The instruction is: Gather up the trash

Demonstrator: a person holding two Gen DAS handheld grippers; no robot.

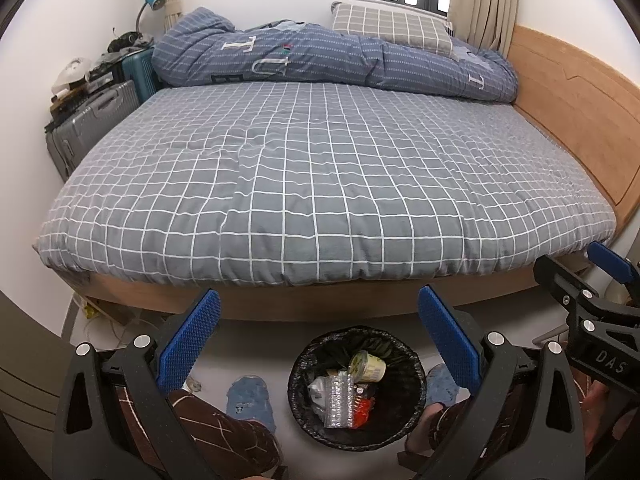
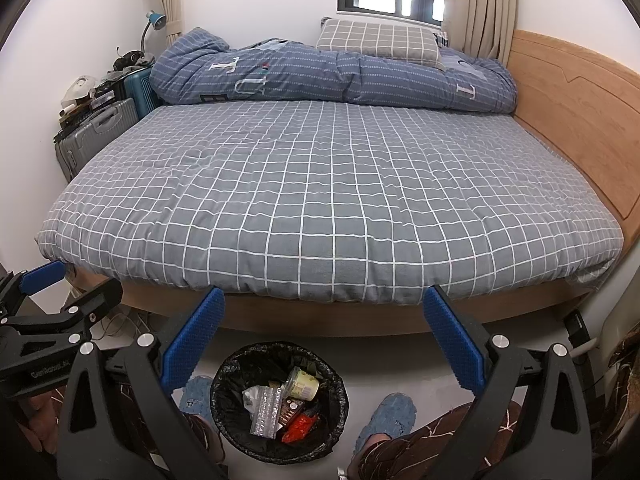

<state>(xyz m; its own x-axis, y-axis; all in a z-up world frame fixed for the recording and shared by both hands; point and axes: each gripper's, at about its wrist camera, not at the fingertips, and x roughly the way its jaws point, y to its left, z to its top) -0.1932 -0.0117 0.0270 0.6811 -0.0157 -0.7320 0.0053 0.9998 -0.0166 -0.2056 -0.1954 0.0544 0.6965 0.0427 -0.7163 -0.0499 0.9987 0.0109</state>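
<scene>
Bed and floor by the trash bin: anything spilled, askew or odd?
Nothing stands out. The trash bin stands upright on the floor with the trash inside its black liner; the checked bed sheet is bare, the duvet bunched at the far edge.

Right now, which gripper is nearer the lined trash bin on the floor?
Roughly even, perhaps the left. The trash bin sits between the feet; the left gripper hovers open above and slightly to its left, the right gripper open above and slightly to its right.
</scene>
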